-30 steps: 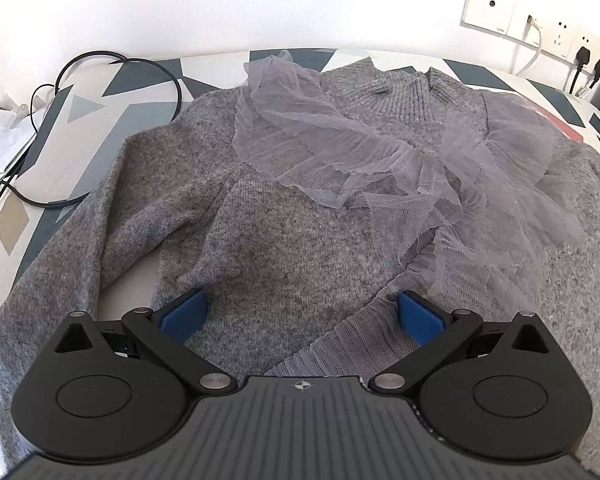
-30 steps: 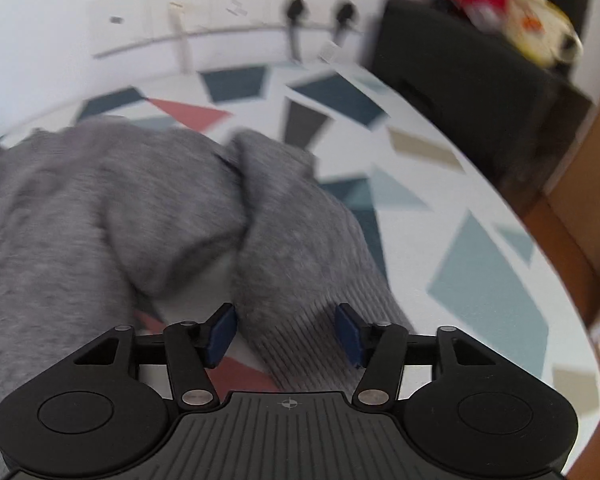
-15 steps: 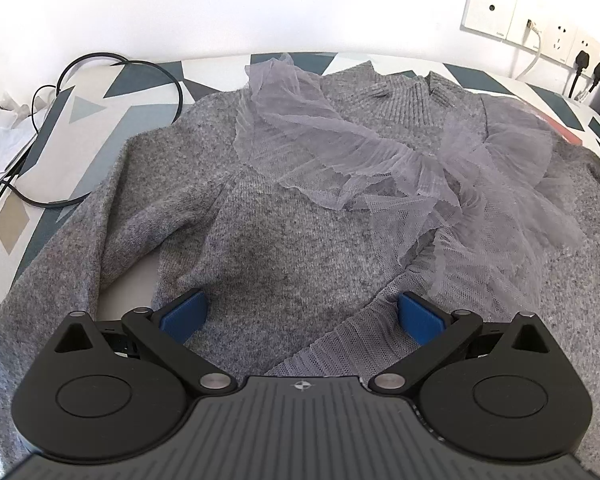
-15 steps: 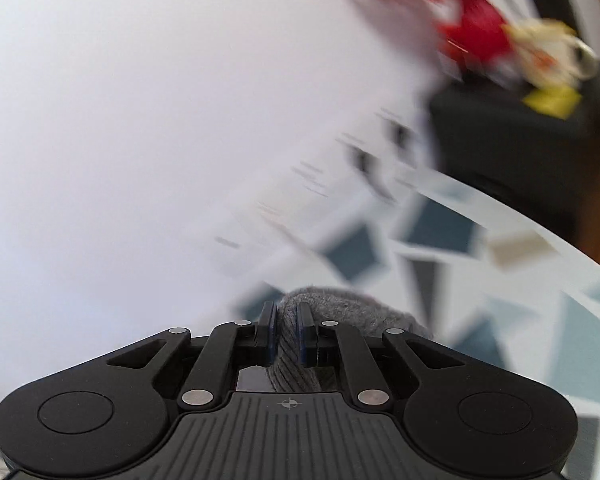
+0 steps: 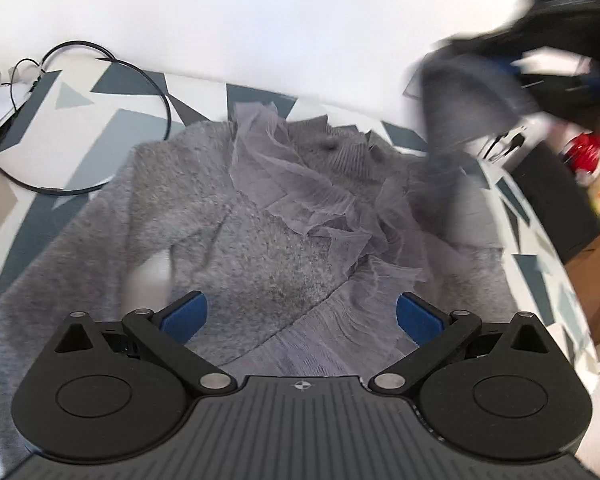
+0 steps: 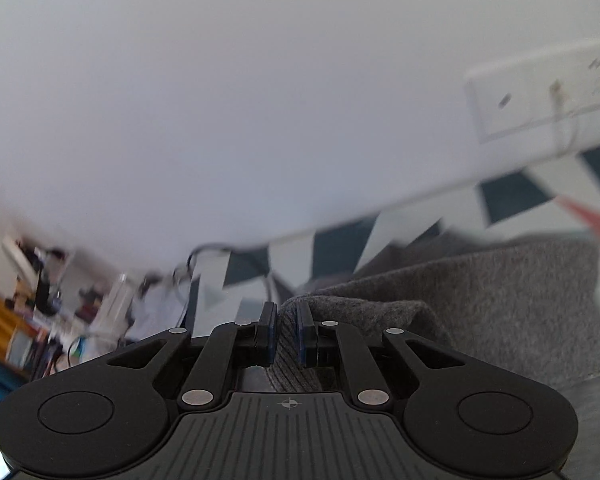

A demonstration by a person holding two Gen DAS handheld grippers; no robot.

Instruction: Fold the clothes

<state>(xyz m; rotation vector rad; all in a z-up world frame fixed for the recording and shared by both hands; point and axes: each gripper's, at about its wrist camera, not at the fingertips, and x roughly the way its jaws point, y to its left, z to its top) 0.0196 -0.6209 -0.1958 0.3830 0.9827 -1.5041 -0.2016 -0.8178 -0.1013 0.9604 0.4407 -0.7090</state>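
A grey knit sweater (image 5: 236,240) with a grey tulle ruffle (image 5: 300,184) across its chest lies face up on the patterned table (image 5: 112,128). My left gripper (image 5: 300,312) hovers open above the sweater's lower front, nothing between its blue pads. My right gripper (image 6: 286,336) is shut on the ribbed cuff of the sweater's sleeve (image 6: 480,304). In the left wrist view that sleeve (image 5: 460,92) hangs lifted and blurred at the upper right, with the right gripper (image 5: 556,60) above it.
A black cable (image 5: 112,120) loops on the table's far left. Wall sockets (image 6: 548,96) sit above the table's back edge. A dark cabinet (image 5: 556,200) with red and white objects (image 5: 588,156) stands right of the table. Clutter (image 6: 60,300) lies beyond the left end.
My right gripper closed on the sleeve cuff, then lifted it and swung it left over the sweater. My left gripper rose and pulled back, staying open.
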